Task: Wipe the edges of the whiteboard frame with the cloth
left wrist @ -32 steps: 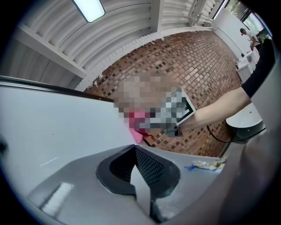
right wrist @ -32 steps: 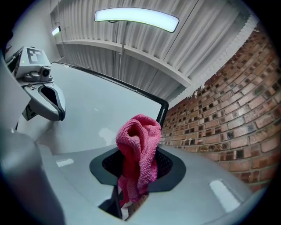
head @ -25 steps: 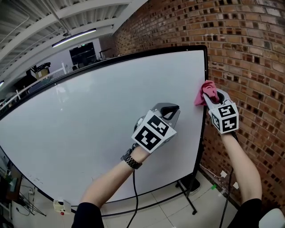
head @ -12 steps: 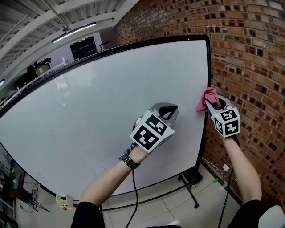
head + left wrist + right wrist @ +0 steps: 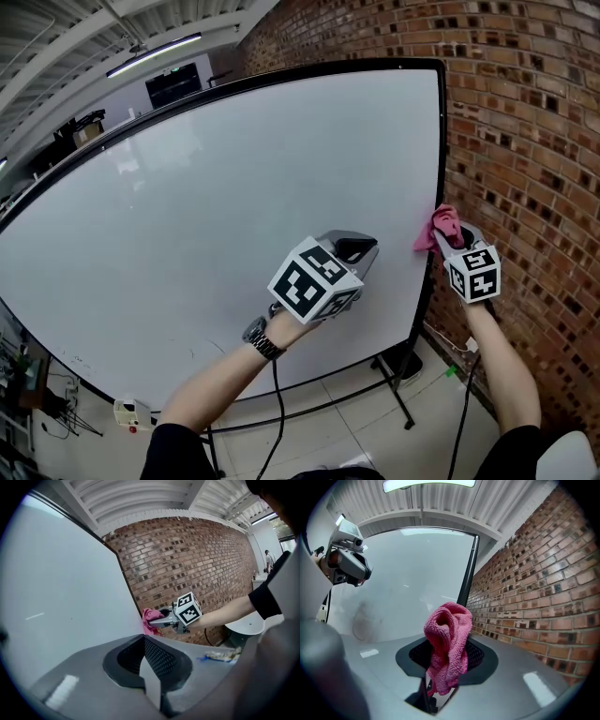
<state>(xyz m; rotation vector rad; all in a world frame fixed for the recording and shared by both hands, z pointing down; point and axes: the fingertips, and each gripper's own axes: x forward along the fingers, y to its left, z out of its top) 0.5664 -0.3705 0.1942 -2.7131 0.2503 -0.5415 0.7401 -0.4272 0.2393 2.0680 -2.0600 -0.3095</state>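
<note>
R gripper point(image 5: 450, 243) slid lower down frame point(image 5: 441, 141), jaws clamped on pink cloth point(image 5: 442, 225), L gripper point(image 5: 355, 247) jaws closed, empty

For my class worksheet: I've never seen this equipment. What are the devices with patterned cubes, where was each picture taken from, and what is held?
A person carries two hand-held grippers; the patterned cubes belong to them. The wide picture comes from a camera on the person's head, the other two from a camera riding on each gripper. The right gripper has its jaws shut on a pink cloth at the whiteboard frame, beside a brick wall. The left gripper is shut and empty.
</note>
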